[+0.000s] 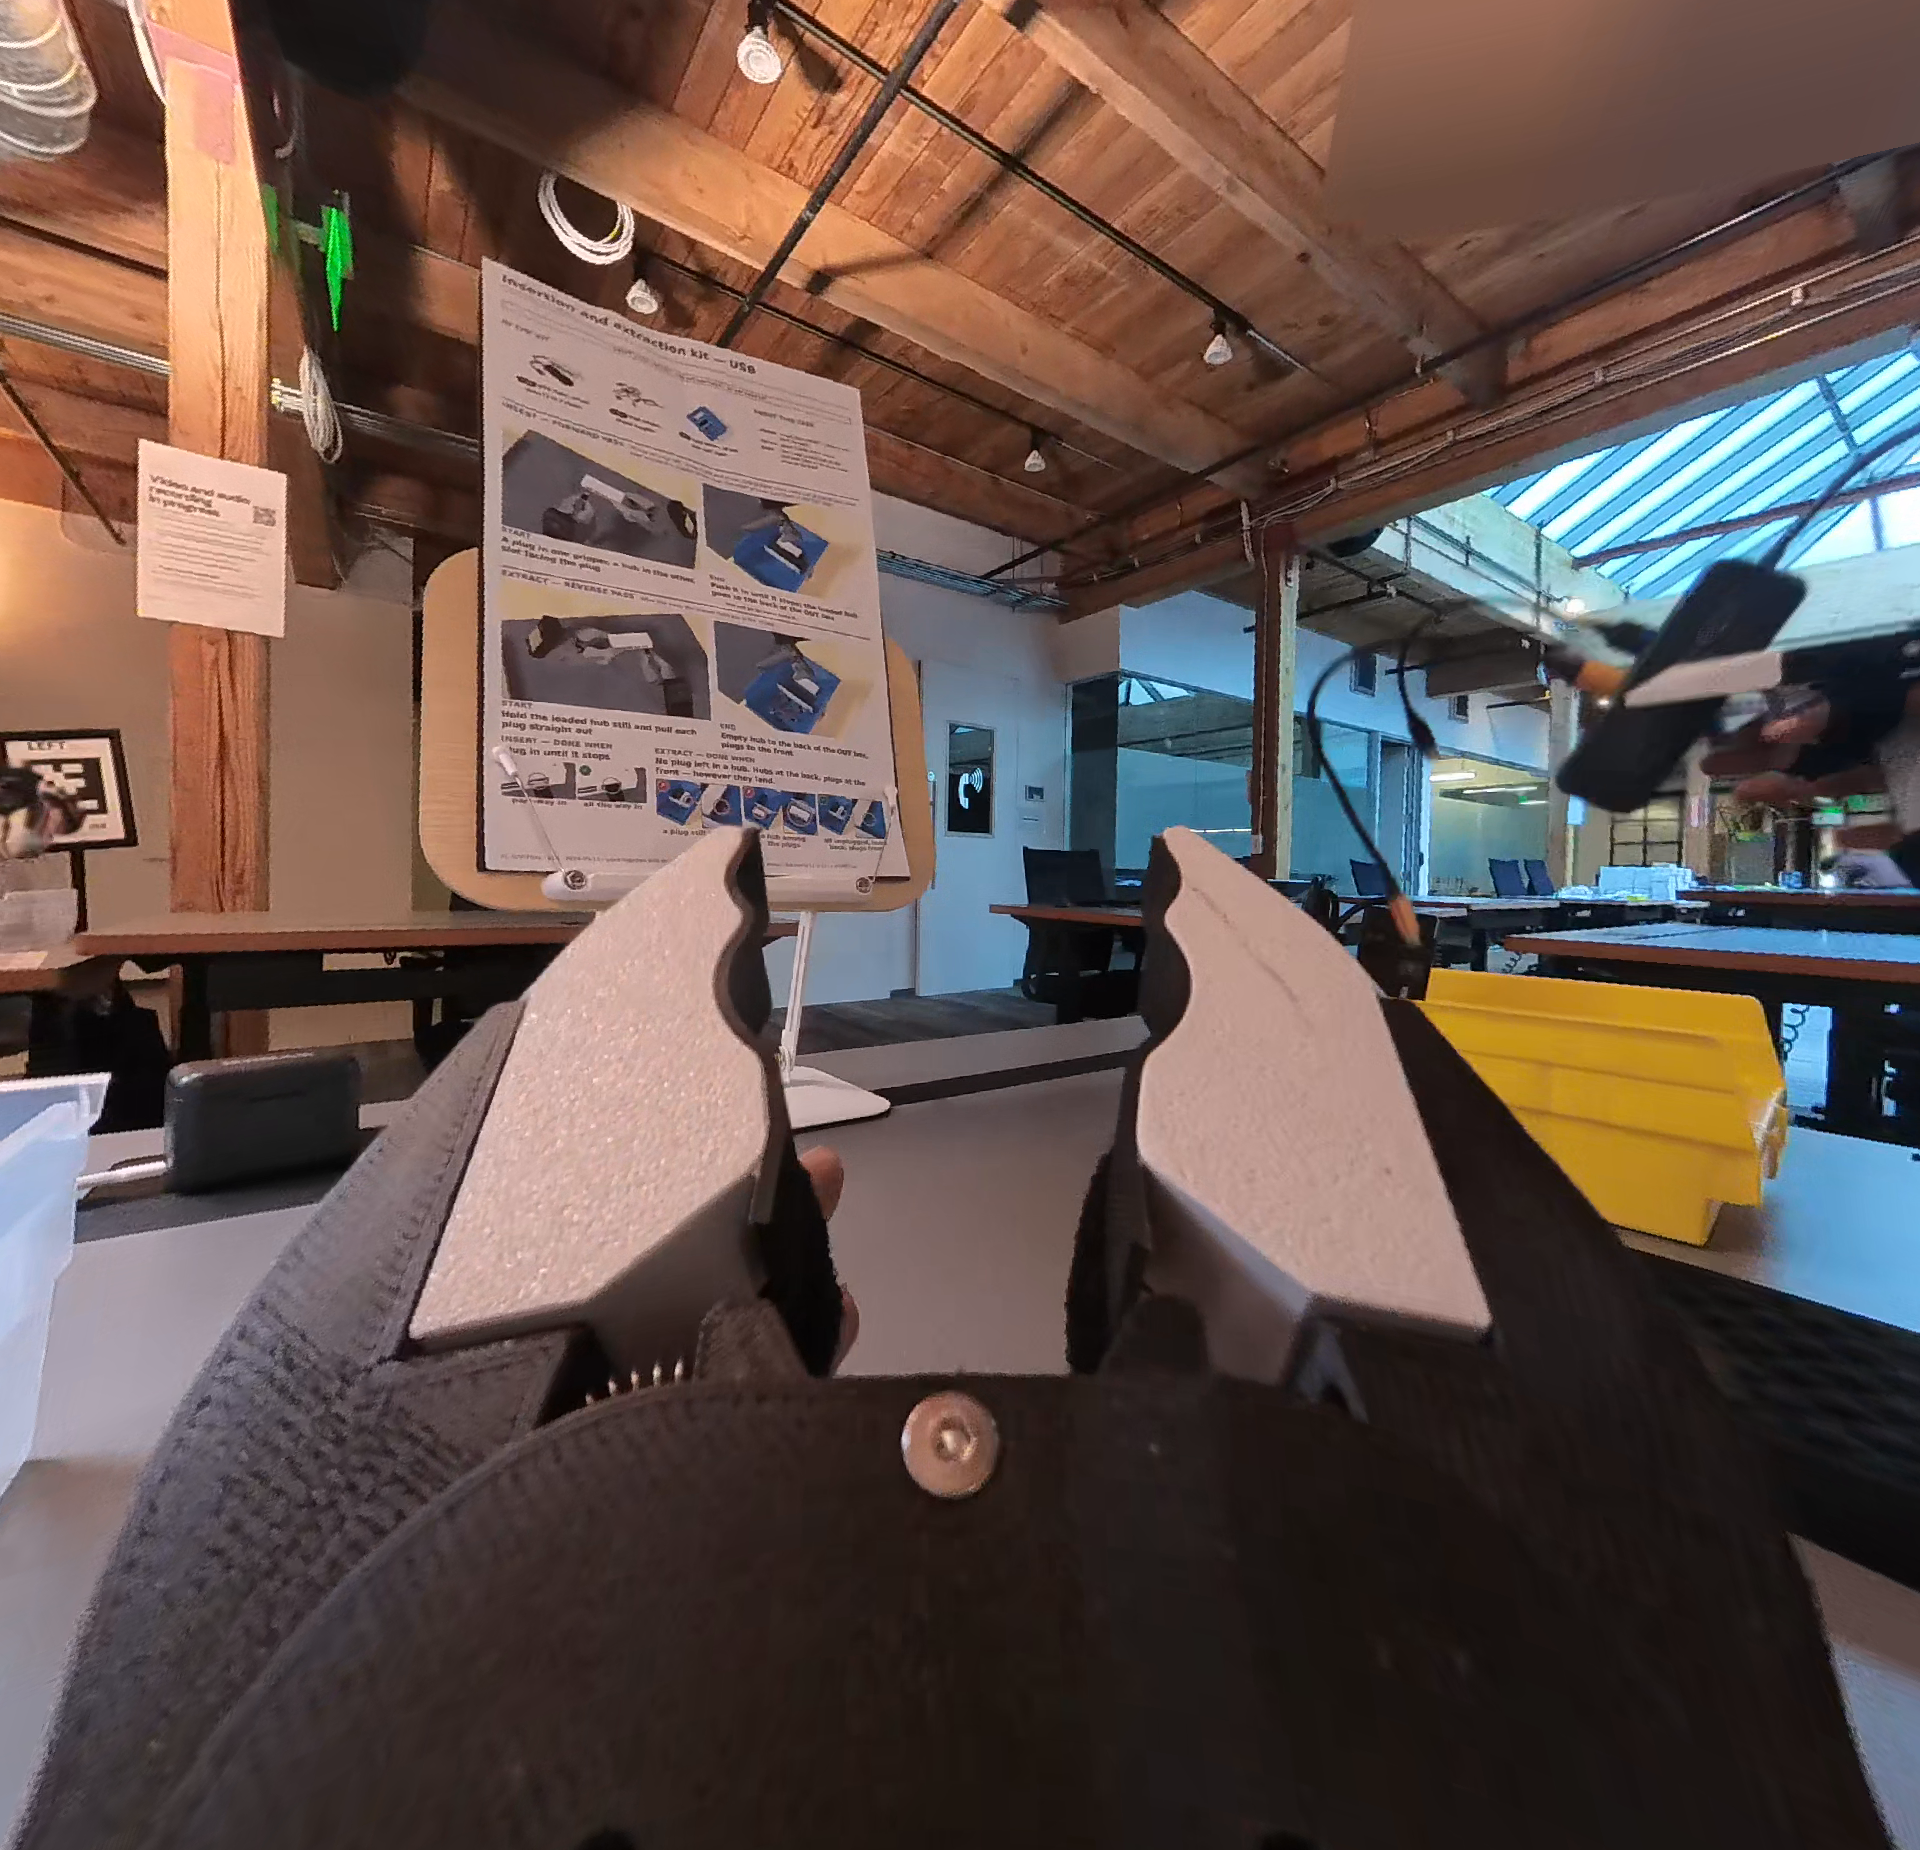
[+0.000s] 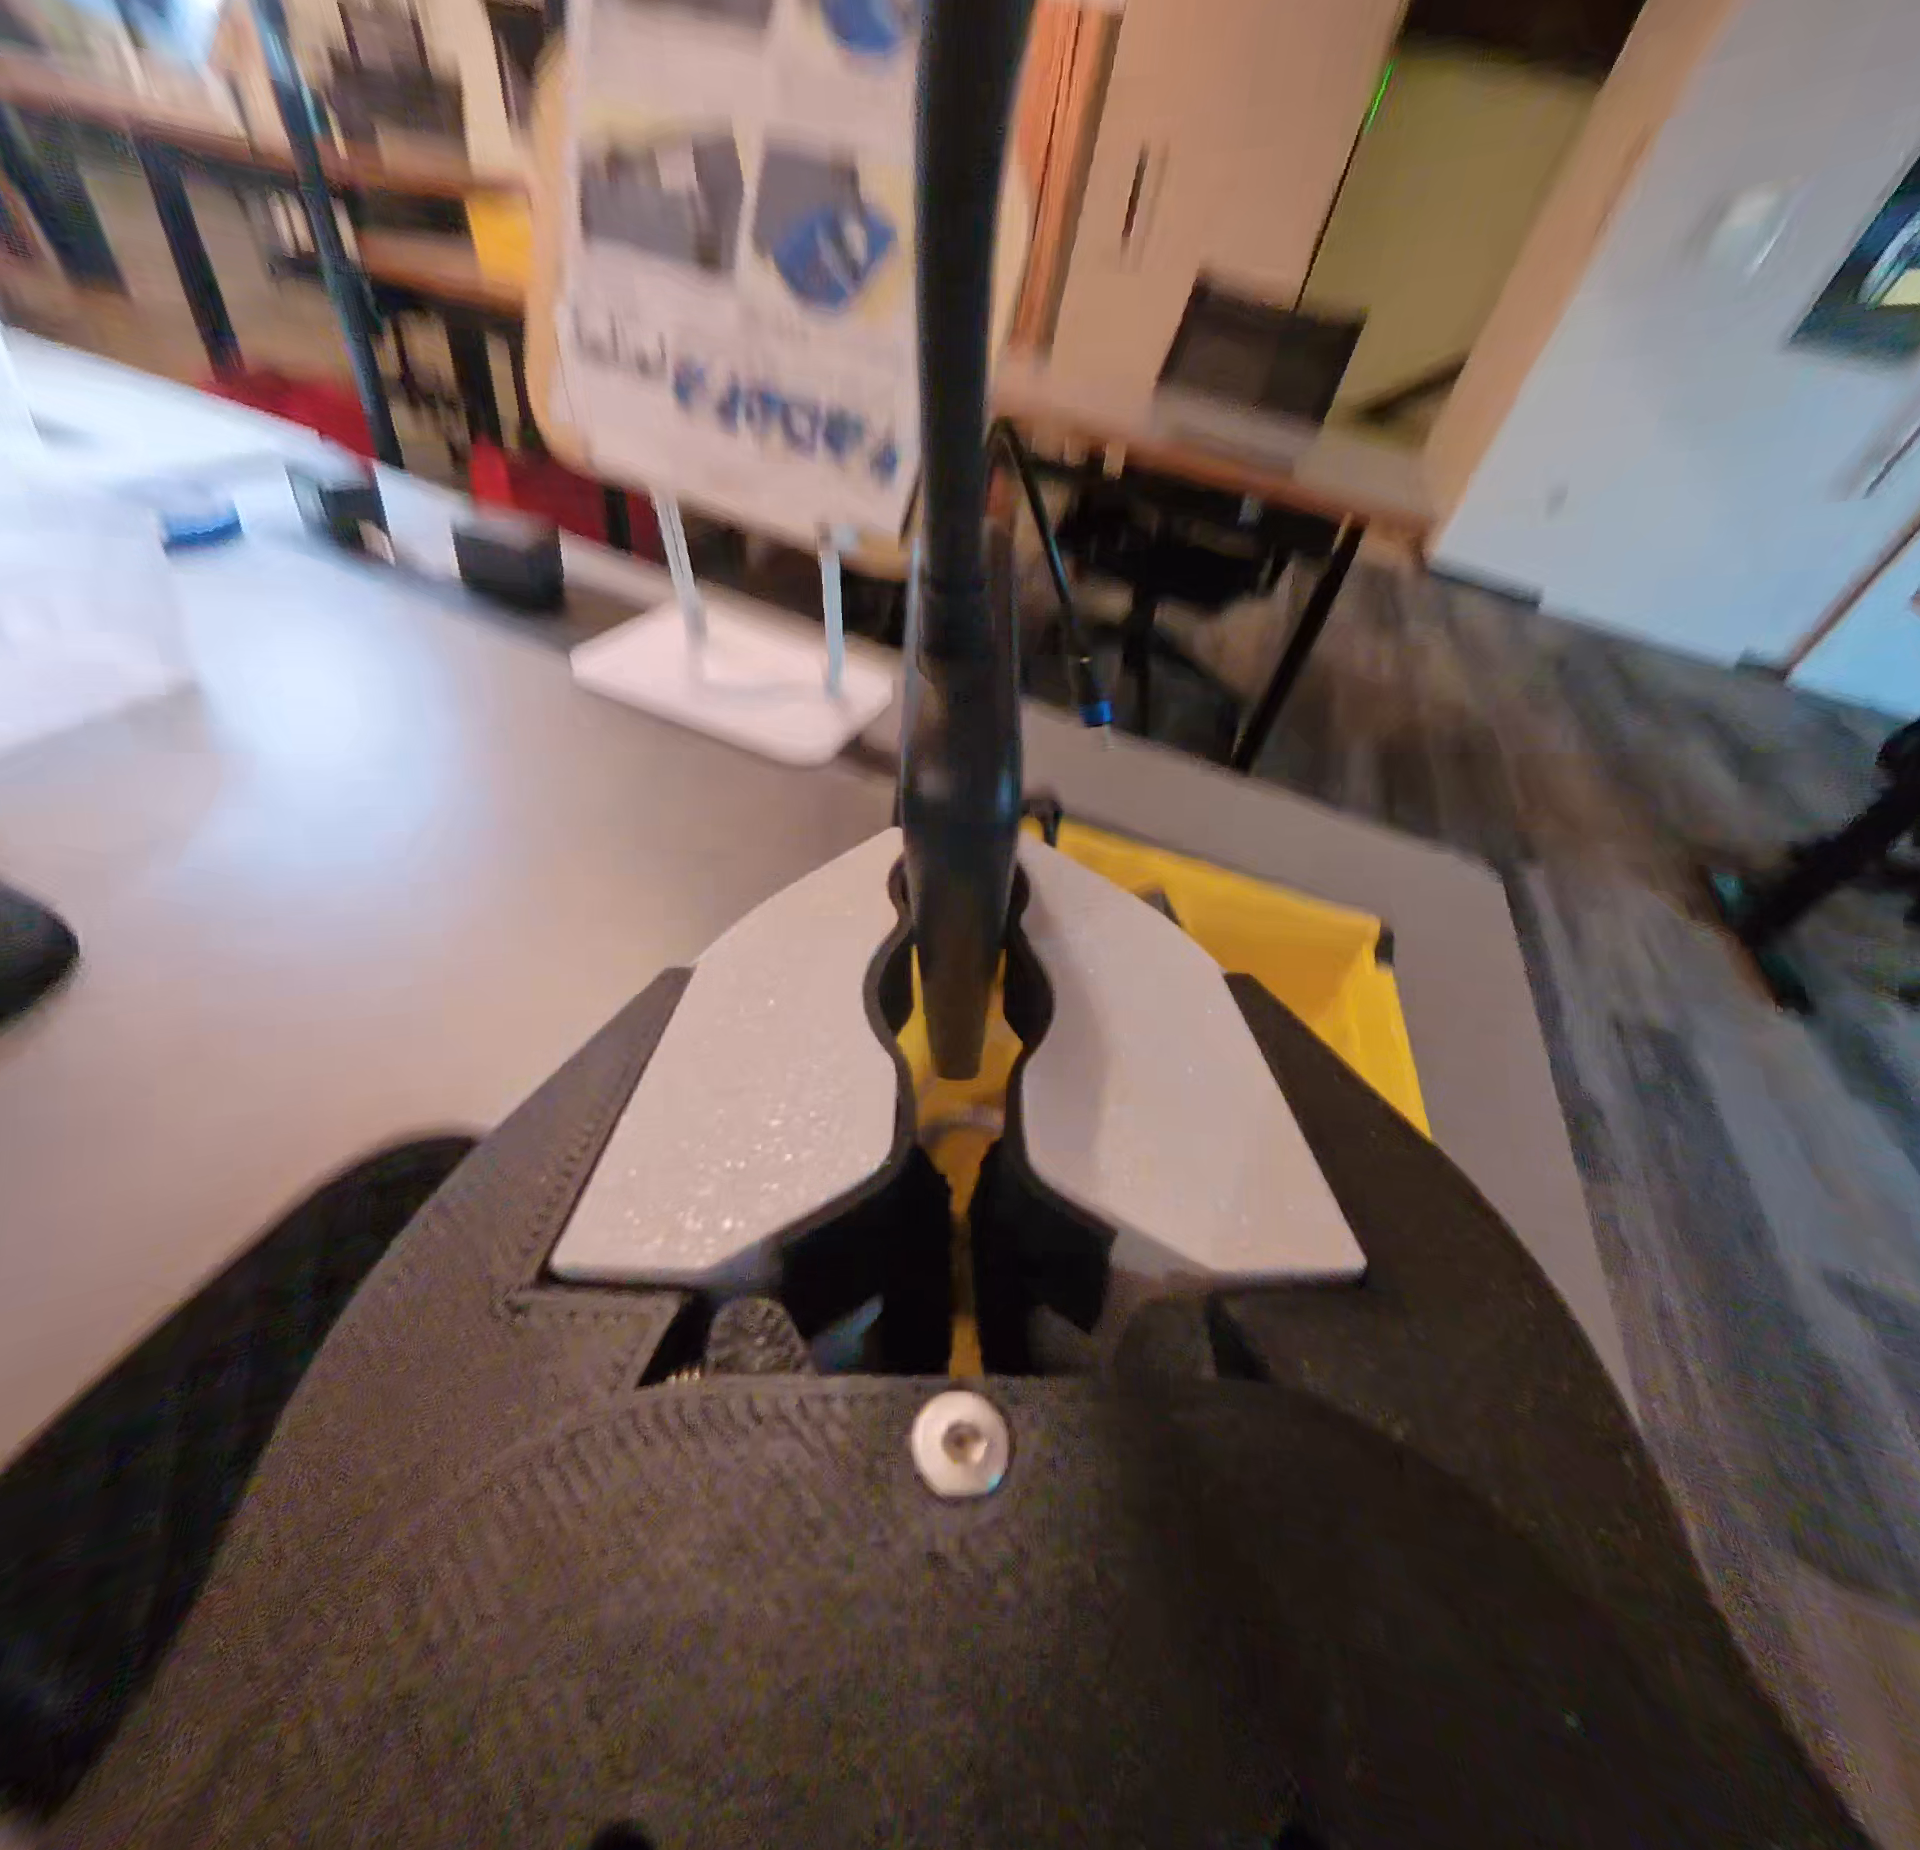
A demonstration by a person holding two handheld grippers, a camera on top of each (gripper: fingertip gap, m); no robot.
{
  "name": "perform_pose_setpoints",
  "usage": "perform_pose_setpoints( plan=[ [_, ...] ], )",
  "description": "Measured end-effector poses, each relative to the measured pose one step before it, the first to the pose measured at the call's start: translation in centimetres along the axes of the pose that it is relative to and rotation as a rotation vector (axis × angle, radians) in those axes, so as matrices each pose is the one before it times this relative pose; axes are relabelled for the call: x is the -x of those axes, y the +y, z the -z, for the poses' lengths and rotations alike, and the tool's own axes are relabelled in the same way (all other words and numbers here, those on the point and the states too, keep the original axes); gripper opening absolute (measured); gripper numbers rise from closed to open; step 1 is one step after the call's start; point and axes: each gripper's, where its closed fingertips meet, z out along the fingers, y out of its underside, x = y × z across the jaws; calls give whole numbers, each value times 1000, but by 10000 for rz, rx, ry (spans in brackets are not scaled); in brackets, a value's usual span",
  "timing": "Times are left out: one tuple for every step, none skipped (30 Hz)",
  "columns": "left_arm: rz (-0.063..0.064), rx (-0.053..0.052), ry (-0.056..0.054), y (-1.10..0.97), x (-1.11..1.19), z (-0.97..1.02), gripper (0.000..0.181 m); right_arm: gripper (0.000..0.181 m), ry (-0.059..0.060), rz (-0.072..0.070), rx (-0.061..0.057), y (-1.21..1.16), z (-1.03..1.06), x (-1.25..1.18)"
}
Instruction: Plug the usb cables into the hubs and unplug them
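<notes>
Left wrist view: nearest us, the left gripper with its grey fingers spread wide and nothing between them; it hovers above the grey table, aimed at the instruction sheet on its white stand. A dark box sits at the table's left, a yellow bin at its right. Up at the far right, well above the bin, we see the hub, a dark slab held aloft and tilted, its long axis running from lower left to upper right; thin black cables hang from that area, one ending in an orange-tipped plug. Whether any cable is seated in the hub we cannot tell. Right wrist view, blurred: the right gripper is clamped on the same hub, seen edge-on here, its long axis pointing straight out between the fingers and upward, with a black lead rising from its far end. The yellow bin lies directly below. We judge the step to be carrying a hub away from the bin toward the free gripper, so that plugging or unplugging can begin. The next move likely calls for the left gripper to take a plug, line it up with the port along the hub's axis, and push straight.
</notes>
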Motion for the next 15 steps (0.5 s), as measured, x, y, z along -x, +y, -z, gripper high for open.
perform_pose_setpoints(
  plan=[
    [105, 60, -31, 132, 104, -11, 69, 12, -136, 75, 969, 1340, -208, -517],
    [153, 70, -59, 147, 171, -12, 69, 12, -155, 75, 921, 1365, -456, -481],
    [172, 59, -52, 134, 156, 6, 69, 12, -158, 108, 793, 1238, -702, -491],
    [162, -2, -16, 18, 113, 16, 69, 12, -185, 37, 602, 983, -896, -457],
    [123, -59, -16, -74, 92, 25, 69, 12, -341, -76, 448, 745, -1009, -271],
    [73, -65, -22, -83, 74, 29, 69, 12, -570, -147, 394, 668, -1051, 18],
    [38, -28, -10, -32, 59, 16, 69, 12, -615, -186, 413, 672, -1073, -5],
    [8, 11, -2, 23, 18, -11, 69, 12, -362, -196, 416, 681, -1063, -418],
    [-28, 32, -15, 54, 18, -11, 69, 12, -156, -180, 415, 670, -1050, -709],
    [-46, 36, 1, 73, -10, -8, 69, 12, -256, -190, 430, 688, -990, -539],
    [-32, 40, 17, 72, -35, -17, 69, 12, -450, -217, 356, 543, -860, -217],
    [-6, 39, 24, 78, -48, -13, 69, 12, -498, -224, 207, 310, -738, -95],
    [15, 40, 23, 77, -34, -14, 69, 12, -466, -209, 155, 239, -651, -41],
    [23, 37, 10, 72, -8, -17, 69, 12, -398, -195, 260, 387, -638, -75],
    [25, 27, 9, 64, 0, -13, 69, 12, -221, -182, 427, 628, -663, -285]
  ],
)
